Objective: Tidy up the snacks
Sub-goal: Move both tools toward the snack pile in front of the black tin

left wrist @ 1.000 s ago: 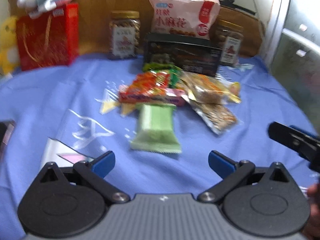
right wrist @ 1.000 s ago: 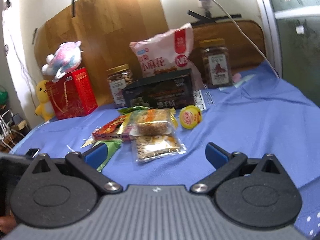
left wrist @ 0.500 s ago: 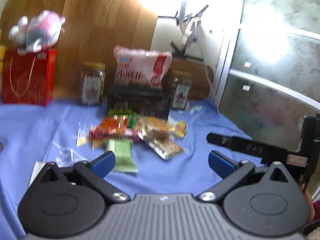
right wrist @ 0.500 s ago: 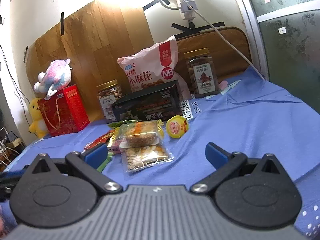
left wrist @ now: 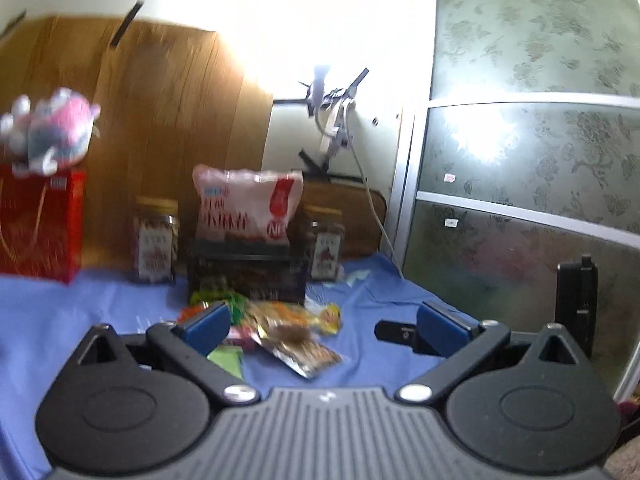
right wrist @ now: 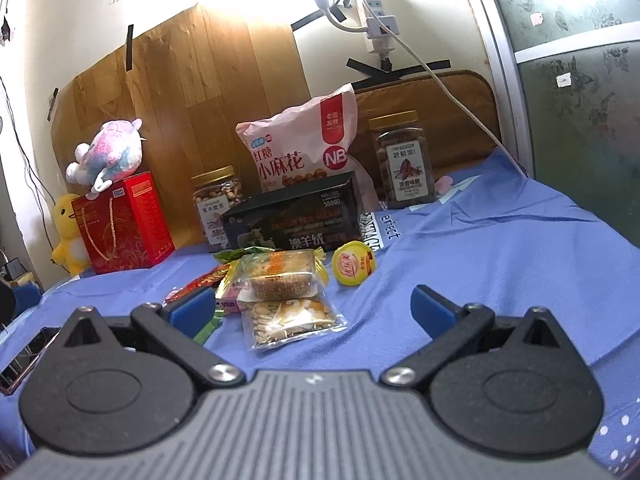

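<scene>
Since 1 s ago, both cams have tilted up: we see more wall, less cloth; snack pile hasn't shifted.

Left wrist view: left gripper is released, pads wide apart, holding nothing. It hovers above the blue cloth. Snack pile lies ahead betw. the pads, in front of the black box. Picture is blurred; individual packets hard to tell. Right unit's black finger shows at right, near the pile.

Right wrist view: right gripper is also released, empty. Seed packet lies nearest, touching the cake packet behind it. Yellow round snack sits just beside the pile, apart from it. Pink bag stands behind the box.

Handling, our est.: packets are light, soft, slick film; contents crush easily. We advise gripping the sealed edge, light squeeze. Round snack looks stiff; it may roll.
</scene>
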### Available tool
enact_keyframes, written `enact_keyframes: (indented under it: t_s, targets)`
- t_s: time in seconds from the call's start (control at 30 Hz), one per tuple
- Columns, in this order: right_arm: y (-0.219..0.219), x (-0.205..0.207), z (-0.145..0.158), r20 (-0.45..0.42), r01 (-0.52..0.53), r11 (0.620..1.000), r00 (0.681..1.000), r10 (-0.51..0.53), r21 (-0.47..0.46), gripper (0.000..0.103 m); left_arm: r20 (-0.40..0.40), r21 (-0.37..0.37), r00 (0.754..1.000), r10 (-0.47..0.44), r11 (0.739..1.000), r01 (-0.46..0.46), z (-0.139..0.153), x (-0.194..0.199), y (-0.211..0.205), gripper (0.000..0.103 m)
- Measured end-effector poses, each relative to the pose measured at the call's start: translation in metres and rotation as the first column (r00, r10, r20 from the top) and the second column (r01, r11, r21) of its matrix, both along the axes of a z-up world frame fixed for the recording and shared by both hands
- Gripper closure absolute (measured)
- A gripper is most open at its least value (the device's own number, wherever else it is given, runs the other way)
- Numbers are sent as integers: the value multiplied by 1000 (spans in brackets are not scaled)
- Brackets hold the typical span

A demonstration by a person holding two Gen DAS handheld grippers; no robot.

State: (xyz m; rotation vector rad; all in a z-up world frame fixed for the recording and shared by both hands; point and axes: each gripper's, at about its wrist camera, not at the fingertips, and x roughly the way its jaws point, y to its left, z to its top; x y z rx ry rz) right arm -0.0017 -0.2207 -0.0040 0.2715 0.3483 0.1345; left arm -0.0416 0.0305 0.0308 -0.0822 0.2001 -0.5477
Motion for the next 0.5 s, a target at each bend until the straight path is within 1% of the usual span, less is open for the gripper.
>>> enact_keyframes:
  t_s: [0.1,0.13,0.17,0.23,0.3,0.33,0.37,0.43,0.5]
  targets:
    - [3,0,-1,3,-9,1000,1000,9,-3,0,61,47,998,12,999,-15,3,-5,-6,1]
    - [3,0,0,4,-12,1000,1000,12,-7,0,76,62,997,19,998,-24,3,-6,-7,10]
    - [4,0,-1,7,-14,1000,1000,14,-12,0,86,79,996,28,996,-35,3,-6,-9,28]
    - [6,0,0,15,-15,1000,1000,15,-18,0,81,125,995,52,990,-62,3,-1,-13,41]
    - [7,0,0,20,-16,1000,1000,17,-22,0,67,144,995,78,986,-87,1,6,-14,37]
    - [7,1,0,21,-19,1000,1000,20,-24,0,64,140,995,83,986,-91,0,9,-13,25]
    - [8,1,0,21,-22,999,1000,22,-27,0,71,131,993,93,986,-102,-1,10,-11,2]
    - [9,2,-1,21,-21,999,1000,22,-34,0,133,99,983,124,985,-138,-1,8,-7,0]
    - [10,2,-1,24,-14,999,1000,15,-39,0,178,116,977,121,983,-143,-1,7,-7,0]
